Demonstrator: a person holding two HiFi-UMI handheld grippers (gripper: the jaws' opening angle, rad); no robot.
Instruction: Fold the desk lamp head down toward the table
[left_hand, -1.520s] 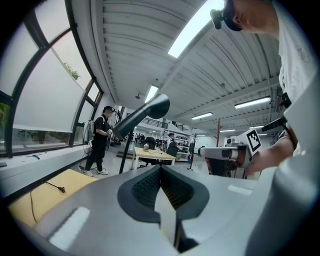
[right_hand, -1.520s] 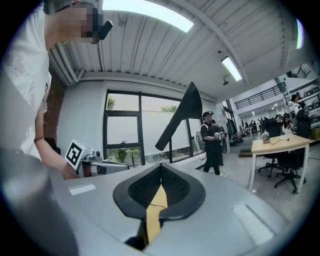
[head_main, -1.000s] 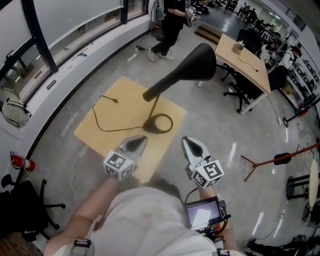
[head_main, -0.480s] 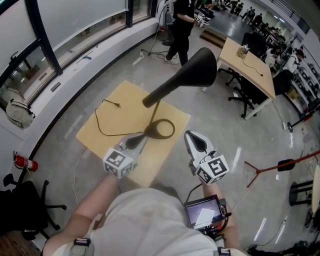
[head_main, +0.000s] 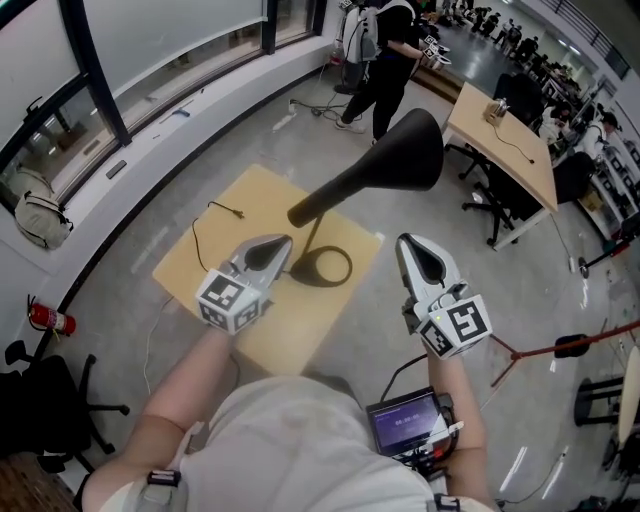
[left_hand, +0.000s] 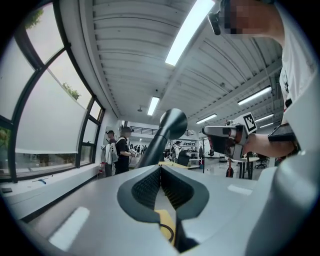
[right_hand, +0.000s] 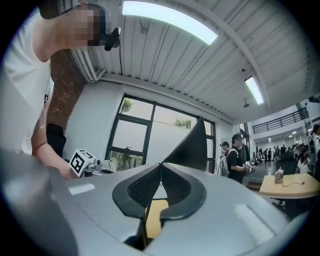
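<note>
A black desk lamp stands on a small wooden table (head_main: 215, 235). Its ring base (head_main: 325, 267) lies flat and its cone head (head_main: 400, 152) is raised on a slanted arm. My left gripper (head_main: 268, 252) hovers just left of the base, shut and empty, pointing at the lamp's stem (left_hand: 155, 145). My right gripper (head_main: 420, 260) is held right of the base, apart from the lamp. Its jaws have just been opening to a thin slit with nothing between them. The cone head (right_hand: 192, 147) rises beyond the right gripper (right_hand: 160, 165).
A black cable (head_main: 200, 250) trails over the table's left part. A person (head_main: 390, 60) stands beyond the lamp, near a second desk (head_main: 505, 140). A backpack (head_main: 35, 215), fire extinguisher (head_main: 45, 318) and office chair (head_main: 40, 390) sit at left. A red stand (head_main: 560, 345) is at right.
Both grippers have risen and moved forward toward the lamp. The left tip now sits beside the ring base. The person in the background has walked to the right.
</note>
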